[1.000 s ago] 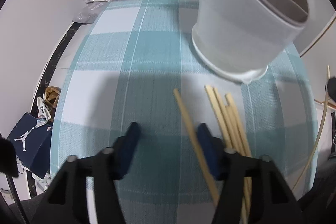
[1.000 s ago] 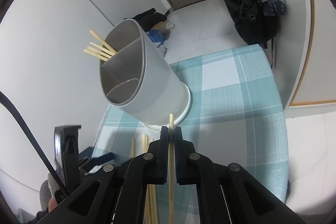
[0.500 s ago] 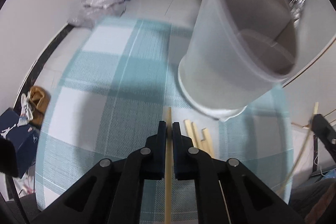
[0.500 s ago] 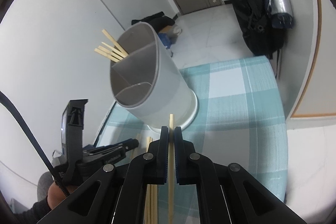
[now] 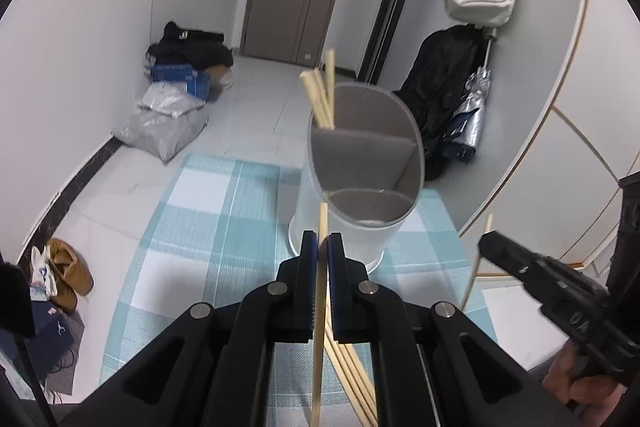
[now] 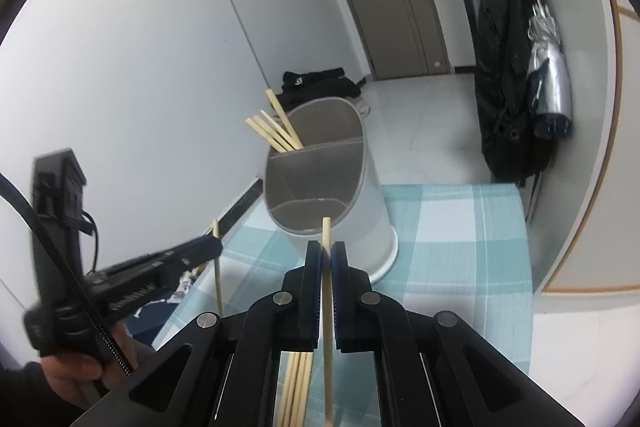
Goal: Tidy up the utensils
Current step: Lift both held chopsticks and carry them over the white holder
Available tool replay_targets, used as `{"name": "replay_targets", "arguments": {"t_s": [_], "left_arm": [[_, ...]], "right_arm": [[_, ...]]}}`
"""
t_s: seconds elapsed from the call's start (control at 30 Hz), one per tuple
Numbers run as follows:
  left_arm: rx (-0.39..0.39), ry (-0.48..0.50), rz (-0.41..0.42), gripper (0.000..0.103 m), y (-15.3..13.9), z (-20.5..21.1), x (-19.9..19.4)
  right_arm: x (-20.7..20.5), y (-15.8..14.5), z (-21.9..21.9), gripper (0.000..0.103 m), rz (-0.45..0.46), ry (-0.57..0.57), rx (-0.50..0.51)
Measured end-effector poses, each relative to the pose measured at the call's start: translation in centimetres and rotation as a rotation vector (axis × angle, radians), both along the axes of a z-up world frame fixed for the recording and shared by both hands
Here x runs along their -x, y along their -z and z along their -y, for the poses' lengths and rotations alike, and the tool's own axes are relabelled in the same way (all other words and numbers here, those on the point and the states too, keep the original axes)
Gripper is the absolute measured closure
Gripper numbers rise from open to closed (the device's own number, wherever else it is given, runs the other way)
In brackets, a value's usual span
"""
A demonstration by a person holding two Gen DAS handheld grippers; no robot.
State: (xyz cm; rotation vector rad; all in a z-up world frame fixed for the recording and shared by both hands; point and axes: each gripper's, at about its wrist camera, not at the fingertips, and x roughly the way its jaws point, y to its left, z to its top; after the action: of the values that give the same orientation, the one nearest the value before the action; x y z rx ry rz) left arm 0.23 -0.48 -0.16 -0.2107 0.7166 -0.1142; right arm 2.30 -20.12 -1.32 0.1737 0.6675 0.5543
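We noted each hand-held gripper, left [image 5: 323, 247] and right [image 6: 327, 254], pinching one upright chopstick [image 5: 319, 303] (spares on table); the holder [image 5: 362, 187] stood just ahead, left nearer.

Upright grey three-compartment holder [image 5: 360, 227] with chopsticks [image 5: 320, 95] in its far compartment; loose chopsticks [image 6: 296, 387] flat nearby.

Chopsticks [image 5: 320, 99] in holder's [image 5: 352, 227] far compartment; nearer compartments free.

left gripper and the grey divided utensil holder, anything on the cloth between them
Left wrist view: nothing. Only bare checked teal tablecloth separates the left gripper from the grey divided holder.
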Motion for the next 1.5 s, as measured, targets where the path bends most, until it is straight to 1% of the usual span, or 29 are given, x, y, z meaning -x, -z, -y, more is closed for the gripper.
{"name": "replay_targets", "arguments": {"t_s": [0.23,0.37,0.43,0.53,0.7,0.9,1.0,1.1,1.2,1.4,1.5], "left_arm": [[-0.002,0.013,0.029,0.101,-1.4,0.3,1.2],[-0.023,0.023,0.040,0.101,-2.4,0.6,1.7],[-0.009,0.033,0.034,0.101,-2.9,0.7,1.8],[-0.007,0.062,0.052,0.101,-4.6,1.0,1.8],[0.003,0.093,0.103,0.101,-8.1,1.3,1.9],[0.017,0.100,0.169,0.101,-11.5,1.5,1.1],[0.033,0.082,0.206,0.101,-12.6,1.4,0.3],[0.051,0.067,0.221,0.101,-13.5,1.1,-0.9],[0.057,0.055,0.241,0.101,-14.4,0.6,-1.9],[0.079,0.039,0.277,0.101,-15.7,-0.4,-3.9],[0.082,0.023,0.286,0.101,-15.8,-0.9,-5.2]], "right_arm": [[1.0,-0.6,0.0,0.099,0.043,0.013,0.011],[1.2,-1.0,0.1,0.099,0.066,0.022,0.015],[1.2,-1.3,0.2,0.099,0.069,0.024,0.012],[1.3,-2.3,0.3,0.099,0.084,0.022,-0.009],[1.7,-5.1,0.6,0.099,0.143,0.022,-0.041],[1.1,-8.5,0.9,0.099,0.184,0.016,-0.087],[0.3,-10.4,0.7,0.099,0.210,0.010,-0.093],[-0.8,-12.3,0.6,0.099,0.225,-0.008,-0.112],[-1.9,-14.0,0.6,0.099,0.244,-0.013,-0.108],[-4.9,-16.7,0.1,0.099,0.278,-0.018,-0.098],[-6.6,-17.6,-0.5,0.099,0.293,-0.031,-0.092]]}}
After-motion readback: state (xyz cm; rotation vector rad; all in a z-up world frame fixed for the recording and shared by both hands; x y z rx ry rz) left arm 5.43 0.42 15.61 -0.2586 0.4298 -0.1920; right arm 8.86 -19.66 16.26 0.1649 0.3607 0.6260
